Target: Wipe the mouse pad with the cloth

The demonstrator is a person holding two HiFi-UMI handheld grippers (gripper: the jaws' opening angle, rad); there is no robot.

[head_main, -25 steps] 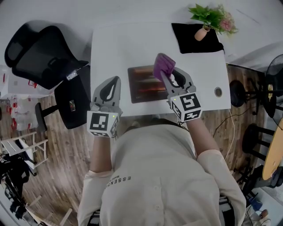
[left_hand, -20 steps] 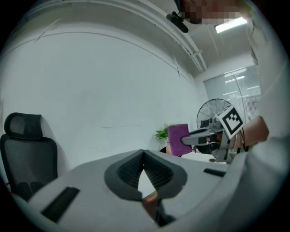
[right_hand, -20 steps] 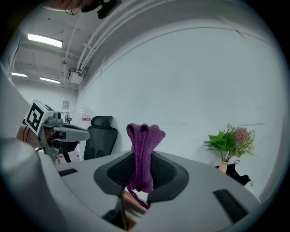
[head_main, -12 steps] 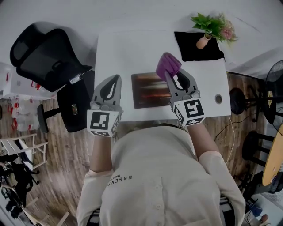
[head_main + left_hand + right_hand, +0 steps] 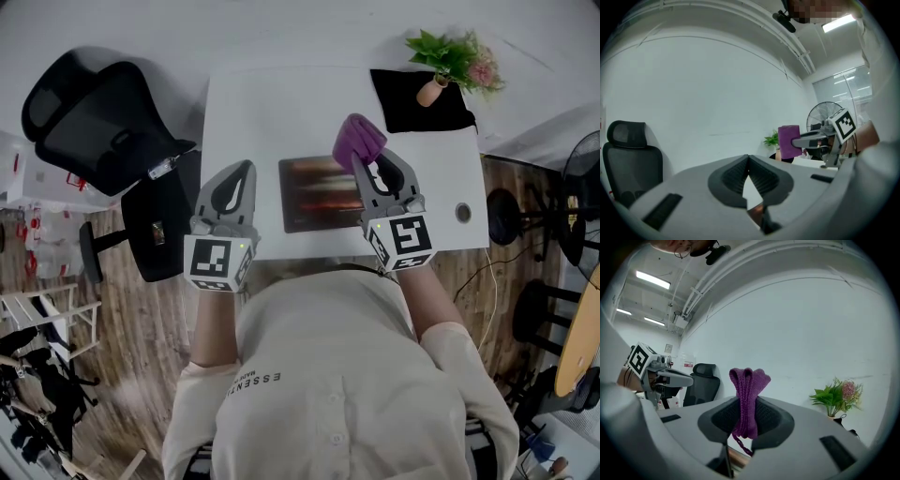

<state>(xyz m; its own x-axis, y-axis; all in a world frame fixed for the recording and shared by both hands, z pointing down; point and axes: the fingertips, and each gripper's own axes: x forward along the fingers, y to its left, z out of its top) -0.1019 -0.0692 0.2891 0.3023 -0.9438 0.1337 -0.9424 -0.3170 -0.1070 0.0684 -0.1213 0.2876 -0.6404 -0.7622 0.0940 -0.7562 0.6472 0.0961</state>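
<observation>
Desk [image 5: 253, 112]: mouse pad [image 5: 314, 202] near front edge; right gripper [image 5: 368, 161] fingers clamp cloth [image 5: 356, 139]; left gripper [image 5: 246, 173] fingers together.

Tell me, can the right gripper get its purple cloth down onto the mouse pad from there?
Probably yes: the right gripper, shut on the cloth, hangs by the mouse pad's right edge, and nothing lies on the pad.

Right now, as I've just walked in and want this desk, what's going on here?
A person is at the white table with a gripper in each hand. The right gripper is shut on a folded purple cloth, held up by the far right corner of the dark mouse pad, apparently not touching it. The left gripper is shut and empty, to the pad's left.
</observation>
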